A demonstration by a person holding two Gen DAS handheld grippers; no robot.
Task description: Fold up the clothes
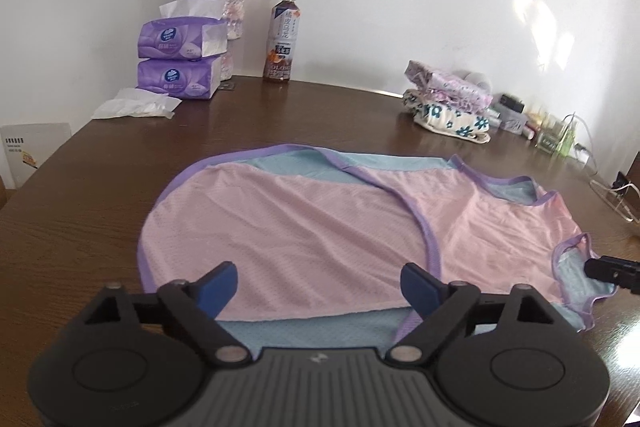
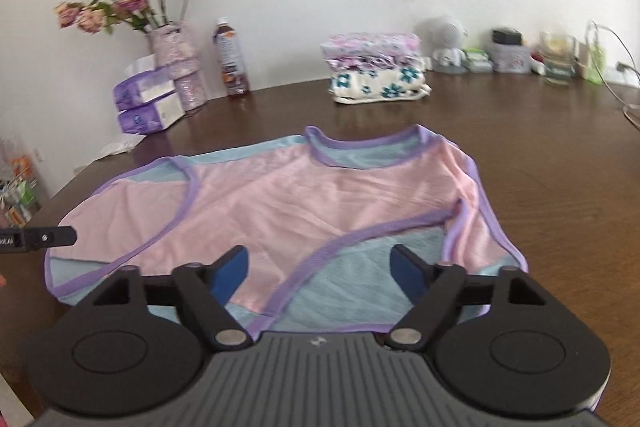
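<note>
A sleeveless top (image 1: 312,227) lies spread at the table's (image 1: 100,211) near edge. Along the far edge — at the left corner — two stacked tissue packs (image 1: 180,57) stand before a flower vase (image 1: 230,3), a drink bottle (image 1: 283,39) just right of them. Folded clothes (image 2: 374,69) are stacked further right.

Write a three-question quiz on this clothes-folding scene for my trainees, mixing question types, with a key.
1. True or false: the left gripper is clamped on the pink garment.
2. What stands nearest the drink bottle? A. vase of flowers B. folded clothes stack C. glass jar
3. Fill in: the garment's edges are trimmed in ____.

Key: 1 false, both grippers are open; 2 A; 3 purple.
</note>
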